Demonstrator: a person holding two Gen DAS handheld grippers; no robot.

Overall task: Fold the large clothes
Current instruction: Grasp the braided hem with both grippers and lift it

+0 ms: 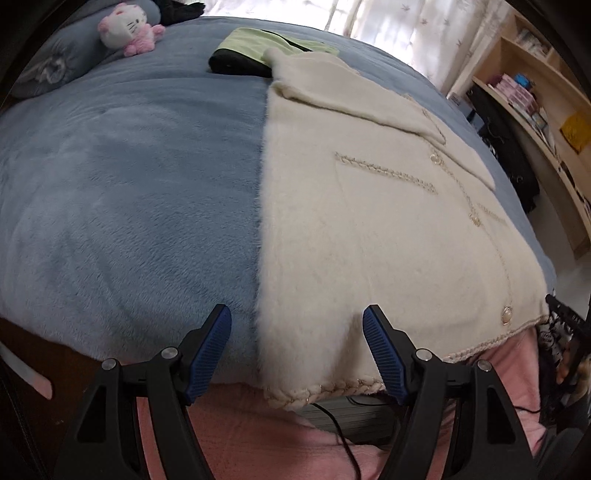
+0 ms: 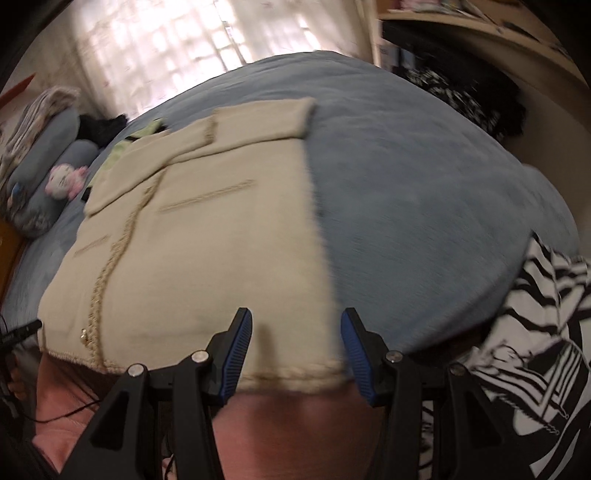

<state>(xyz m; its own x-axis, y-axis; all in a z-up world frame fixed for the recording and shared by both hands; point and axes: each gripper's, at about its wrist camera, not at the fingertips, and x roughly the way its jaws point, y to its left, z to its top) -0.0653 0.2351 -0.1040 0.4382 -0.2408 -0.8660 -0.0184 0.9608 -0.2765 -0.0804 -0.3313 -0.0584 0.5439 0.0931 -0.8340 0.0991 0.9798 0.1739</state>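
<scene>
A cream fuzzy cardigan (image 1: 369, 206) with braided trim lies flat on the blue bed cover (image 1: 129, 192), both sleeves folded in over its front. Its hem hangs at the near bed edge. My left gripper (image 1: 297, 317) is open and empty, its jaws straddling the cardigan's left hem corner, just above it. In the right wrist view, which is blurred, the cardigan (image 2: 207, 240) lies the same way and my right gripper (image 2: 296, 321) is open and empty over its right hem corner. The left gripper's tip (image 2: 22, 332) shows at the far left there.
A pink plush cat (image 1: 127, 27) and grey pillows (image 1: 55, 62) lie at the bed's far left. A folded green and black garment (image 1: 255, 51) sits beyond the cardigan. Shelves (image 1: 546, 110) stand at right. A black-and-white striped cloth (image 2: 535, 332) hangs at the bed's right corner.
</scene>
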